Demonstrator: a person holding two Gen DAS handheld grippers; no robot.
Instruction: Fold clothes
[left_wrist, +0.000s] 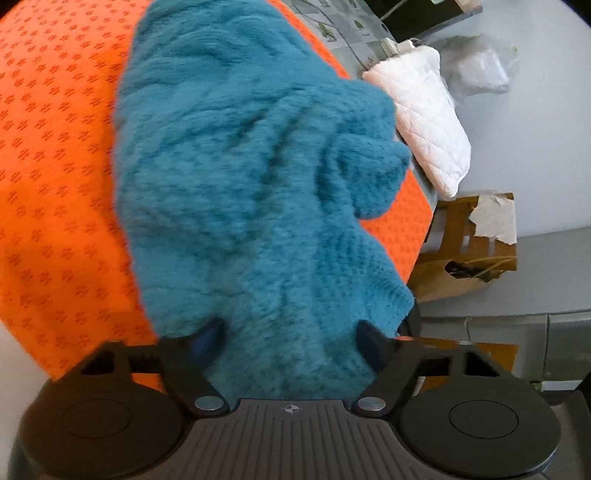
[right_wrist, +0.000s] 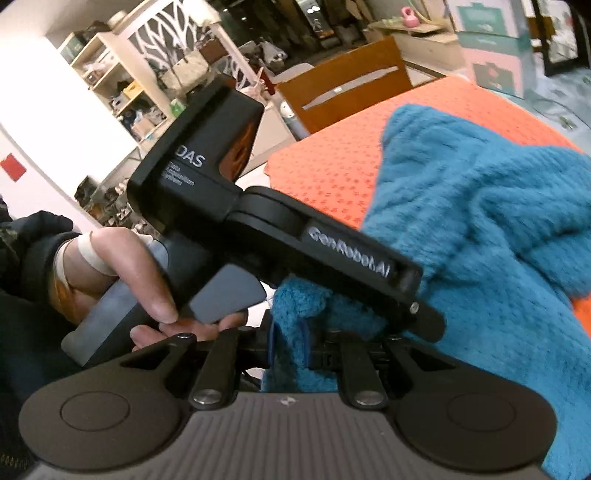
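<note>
A fuzzy teal knit sweater (left_wrist: 240, 177) lies bunched lengthwise on an orange patterned cloth (left_wrist: 55, 166) covering the table. My left gripper (left_wrist: 291, 338) is open, its fingers set wide apart on either side of the sweater's near edge, with the fabric lying between them. In the right wrist view my right gripper (right_wrist: 291, 347) is shut on a fold of the teal sweater (right_wrist: 480, 229). The left gripper's black body (right_wrist: 332, 254) crosses right in front of it, held by a hand (right_wrist: 122, 273). The right fingertips are mostly hidden by fabric.
A white quilted bundle (left_wrist: 424, 110) and a plastic bag (left_wrist: 476, 66) lie past the table's right edge. A torn cardboard box (left_wrist: 469, 243) stands on the floor below. A wooden chair (right_wrist: 347, 85) and cluttered shelves (right_wrist: 122, 85) stand beyond the table.
</note>
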